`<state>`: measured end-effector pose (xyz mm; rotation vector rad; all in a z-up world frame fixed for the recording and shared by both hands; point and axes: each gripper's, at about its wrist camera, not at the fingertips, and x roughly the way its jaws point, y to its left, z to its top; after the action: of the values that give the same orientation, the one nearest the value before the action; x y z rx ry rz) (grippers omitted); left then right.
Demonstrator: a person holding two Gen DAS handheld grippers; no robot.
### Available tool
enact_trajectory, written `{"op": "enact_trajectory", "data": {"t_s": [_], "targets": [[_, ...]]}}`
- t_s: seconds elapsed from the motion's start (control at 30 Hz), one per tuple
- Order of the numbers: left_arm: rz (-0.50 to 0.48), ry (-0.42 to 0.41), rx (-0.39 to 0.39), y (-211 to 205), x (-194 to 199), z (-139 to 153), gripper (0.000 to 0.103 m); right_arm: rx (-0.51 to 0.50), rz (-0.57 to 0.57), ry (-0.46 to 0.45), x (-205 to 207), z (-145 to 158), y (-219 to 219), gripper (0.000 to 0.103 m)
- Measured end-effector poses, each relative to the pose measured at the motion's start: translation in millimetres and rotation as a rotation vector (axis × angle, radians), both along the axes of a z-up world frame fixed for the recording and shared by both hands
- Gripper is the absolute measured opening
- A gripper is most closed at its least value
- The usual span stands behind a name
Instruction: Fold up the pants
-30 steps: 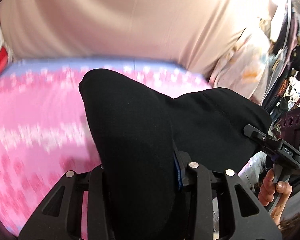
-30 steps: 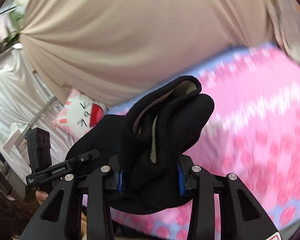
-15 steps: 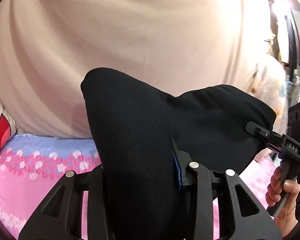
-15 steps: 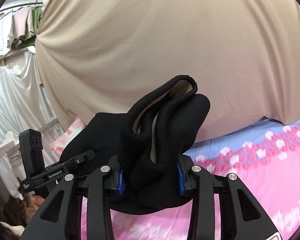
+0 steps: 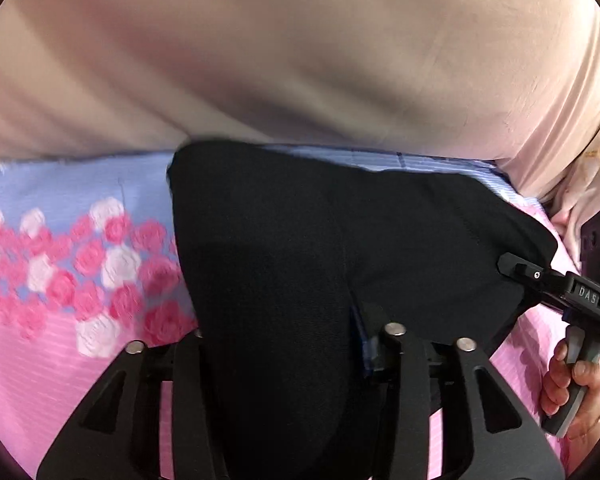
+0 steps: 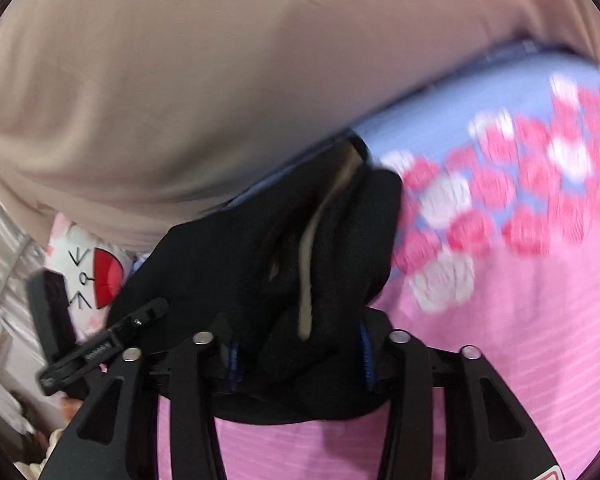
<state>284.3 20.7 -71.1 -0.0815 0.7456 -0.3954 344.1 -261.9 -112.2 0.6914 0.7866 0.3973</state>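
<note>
The black pants (image 5: pixel 300 220) hang bunched between my two grippers, low over the pink flowered bed sheet (image 5: pixel 60 360) near its blue far border. In the left wrist view my left gripper (image 5: pixel 284 332) has a thick fold of the pants between its fingers, and its jaws are opening. My right gripper (image 5: pixel 540 280) shows at the right edge, held by a hand (image 5: pixel 572 376). In the right wrist view my right gripper (image 6: pixel 300 356) has the pants (image 6: pixel 340 240) with a beige inner seam between its blue pads; its jaws are opening too. My left gripper (image 6: pixel 140 316) is at the left.
A beige curtain (image 5: pixel 300 60) hangs right behind the bed's far edge. A white cartoon pillow (image 6: pixel 88 268) with a red mouth lies at the bed's left end. The pink sheet (image 6: pixel 520 320) spreads to the right of the pants.
Both grippers have come forward and down with the pants, from up against the curtain to low over the sheet's blue border. The right gripper's pads stand slightly wider apart.
</note>
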Motion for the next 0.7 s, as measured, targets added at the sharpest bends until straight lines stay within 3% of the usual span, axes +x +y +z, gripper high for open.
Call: {"op": "enact_trajectory", "data": {"t_s": [0.03, 0.07, 0.1, 0.2, 0.27, 0.3, 0.37, 0.43, 0.5, 0.57, 0.63, 0.67, 0.7], "targets": [[0.000, 0.001, 0.006, 2, 0, -2, 0.057, 0.003, 0.005, 0.018, -1, 0, -3, 0.057], [0.013, 0.006, 0.018, 5, -1, -4, 0.074, -0.013, 0.013, 0.049, -3, -2, -5, 0.059], [0.044, 0.007, 0.033, 10, -2, -3, 0.082, -0.021, 0.019, 0.075, -8, -3, -10, 0.062], [0.070, -0.018, 0.053, 29, -18, 12, 0.087, -0.018, -0.034, 0.059, -38, 10, -31, 0.062], [0.102, -0.040, 0.106, 41, -30, 22, 0.087, -0.096, -0.119, -0.014, -66, 39, -42, 0.062], [0.146, -0.063, 0.145, 48, -40, 33, 0.087, -0.128, -0.133, -0.044, -73, 50, -42, 0.059], [0.189, -0.098, 0.165, 58, -51, 54, 0.087, -0.174, -0.101, -0.124, -80, 85, -29, 0.041], [0.198, -0.093, 0.116, 55, -53, 79, 0.087, -0.200, -0.068, -0.162, -73, 108, -10, 0.022], [0.181, -0.058, 0.066, 38, -47, 91, 0.095, -0.240, 0.005, -0.174, -54, 118, 23, 0.016], [0.153, -0.011, 0.037, 18, -38, 86, 0.097, -0.299, 0.025, -0.139, -35, 104, 44, 0.016], [0.128, 0.056, 0.078, -7, -22, 57, 0.097, -0.356, 0.005, -0.068, -24, 75, 49, 0.016], [0.130, 0.084, 0.119, -16, -14, 38, 0.097, -0.393, -0.032, 0.002, -17, 48, 43, 0.012], [0.159, 0.108, 0.192, -20, -8, 16, 0.097, -0.389, -0.049, 0.030, -15, 27, 35, 0.000]]}}
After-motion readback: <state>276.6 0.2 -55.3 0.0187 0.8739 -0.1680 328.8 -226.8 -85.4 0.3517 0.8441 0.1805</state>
